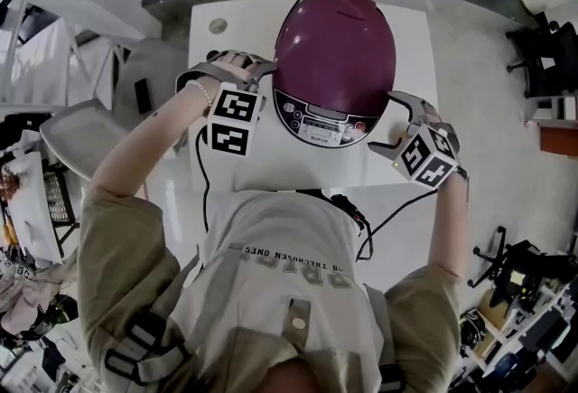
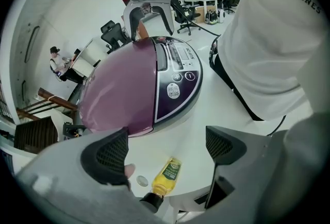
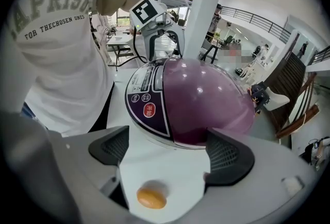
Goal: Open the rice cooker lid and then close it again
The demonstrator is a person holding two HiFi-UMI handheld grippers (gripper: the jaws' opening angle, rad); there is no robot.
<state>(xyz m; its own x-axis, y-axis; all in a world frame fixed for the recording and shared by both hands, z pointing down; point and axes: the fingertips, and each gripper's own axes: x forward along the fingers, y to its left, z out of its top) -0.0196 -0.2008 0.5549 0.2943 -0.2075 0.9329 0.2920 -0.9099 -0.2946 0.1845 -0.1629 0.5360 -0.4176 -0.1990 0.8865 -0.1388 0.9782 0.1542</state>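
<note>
My left gripper (image 2: 167, 148) and right gripper (image 3: 167, 148), both wide open and empty, flank the rice cooker (image 1: 321, 122), whose smooth, rigid lid (image 1: 336, 39) looks slippery, so I'd lift at its front edge.

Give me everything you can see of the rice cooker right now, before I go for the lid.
The rice cooker is a rounded unit with a glossy purple domed lid, seemingly plastic, and a dark front control panel carrying round buttons and a small display. The lid is shut. It stands upright on the white table, panel facing the person. The left tongs and right tongs flank it, both open and gripping nothing; neither clearly touches it.
</note>
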